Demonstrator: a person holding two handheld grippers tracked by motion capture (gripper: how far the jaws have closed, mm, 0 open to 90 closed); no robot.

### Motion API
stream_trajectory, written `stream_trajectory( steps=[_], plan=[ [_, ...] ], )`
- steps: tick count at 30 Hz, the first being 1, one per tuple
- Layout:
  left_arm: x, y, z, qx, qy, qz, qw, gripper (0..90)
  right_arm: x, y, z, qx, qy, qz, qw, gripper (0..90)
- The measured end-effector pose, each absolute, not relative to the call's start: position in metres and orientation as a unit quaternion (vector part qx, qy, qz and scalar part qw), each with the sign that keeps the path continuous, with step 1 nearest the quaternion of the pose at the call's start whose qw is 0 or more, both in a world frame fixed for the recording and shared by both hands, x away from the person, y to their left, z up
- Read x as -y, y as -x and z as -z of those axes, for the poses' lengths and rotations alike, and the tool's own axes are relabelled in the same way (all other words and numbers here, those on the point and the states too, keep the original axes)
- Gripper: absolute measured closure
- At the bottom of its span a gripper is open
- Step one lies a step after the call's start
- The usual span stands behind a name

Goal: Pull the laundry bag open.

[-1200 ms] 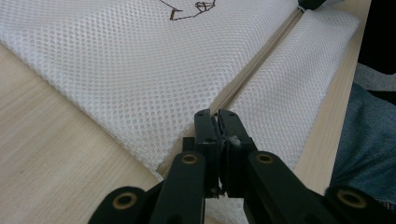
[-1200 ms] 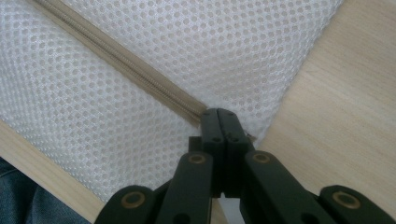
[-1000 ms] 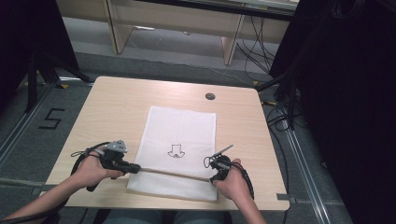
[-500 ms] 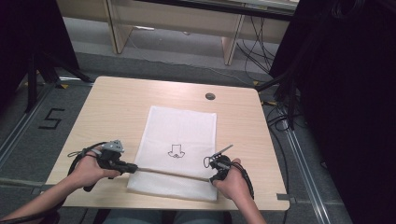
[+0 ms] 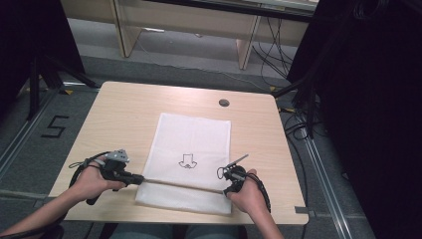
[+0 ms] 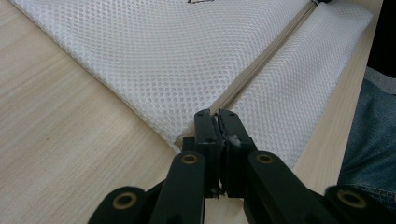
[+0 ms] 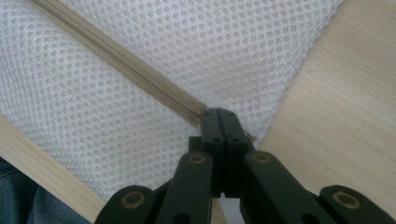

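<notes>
A white mesh bag with a black arrow print lies flat on the wooden table. Its beige zipper runs across near the front edge. My left gripper is shut at the zipper's left end, with a small grey piece pinched between the jaws, likely the zipper pull. At the right end of the zipper, my right gripper is shut on the bag's edge. Both grippers lie low on the table and point inward at each other.
A round cable hole sits at the table's back right. The person's jeans show just past the table's front edge. Dark equipment and cables stand to the right of the table, and a wooden bench behind it.
</notes>
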State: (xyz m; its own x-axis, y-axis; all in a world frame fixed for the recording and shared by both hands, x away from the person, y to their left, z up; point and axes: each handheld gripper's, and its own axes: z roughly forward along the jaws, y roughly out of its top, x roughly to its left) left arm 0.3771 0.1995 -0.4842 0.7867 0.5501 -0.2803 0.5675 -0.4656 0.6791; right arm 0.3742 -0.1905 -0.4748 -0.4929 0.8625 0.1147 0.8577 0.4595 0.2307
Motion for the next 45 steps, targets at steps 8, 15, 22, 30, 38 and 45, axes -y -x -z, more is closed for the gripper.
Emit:
stream_trajectory(
  steps=[8,15,22,30,38,45],
  plan=[
    [-0.204,-0.378,0.486,-0.33,-0.857,0.008,0.396,87.1,0.19,-0.374,0.475,-0.854,-0.503,-0.129,0.009,90.0],
    [-0.207,-0.378,0.487,-0.334,-0.855,0.008,0.398,87.1,0.19,-0.374,0.475,-0.854,-0.504,-0.131,0.01,90.0],
    [-0.21,-0.378,0.489,-0.342,-0.851,0.01,0.4,87.1,0.191,-0.374,0.477,-0.856,-0.499,-0.137,0.015,90.0],
    [-0.215,-0.377,0.491,-0.342,-0.852,0.005,0.396,87.1,0.188,-0.373,0.476,-0.859,-0.494,-0.131,0.019,90.0],
    [-0.214,-0.375,0.496,-0.344,-0.856,-0.003,0.387,87.0,0.186,-0.372,0.476,-0.863,-0.487,-0.133,0.023,90.0],
    [-0.213,-0.373,0.501,-0.338,-0.855,-0.005,0.393,86.4,0.189,-0.369,0.476,-0.858,-0.494,-0.137,0.025,90.0]
  ],
)
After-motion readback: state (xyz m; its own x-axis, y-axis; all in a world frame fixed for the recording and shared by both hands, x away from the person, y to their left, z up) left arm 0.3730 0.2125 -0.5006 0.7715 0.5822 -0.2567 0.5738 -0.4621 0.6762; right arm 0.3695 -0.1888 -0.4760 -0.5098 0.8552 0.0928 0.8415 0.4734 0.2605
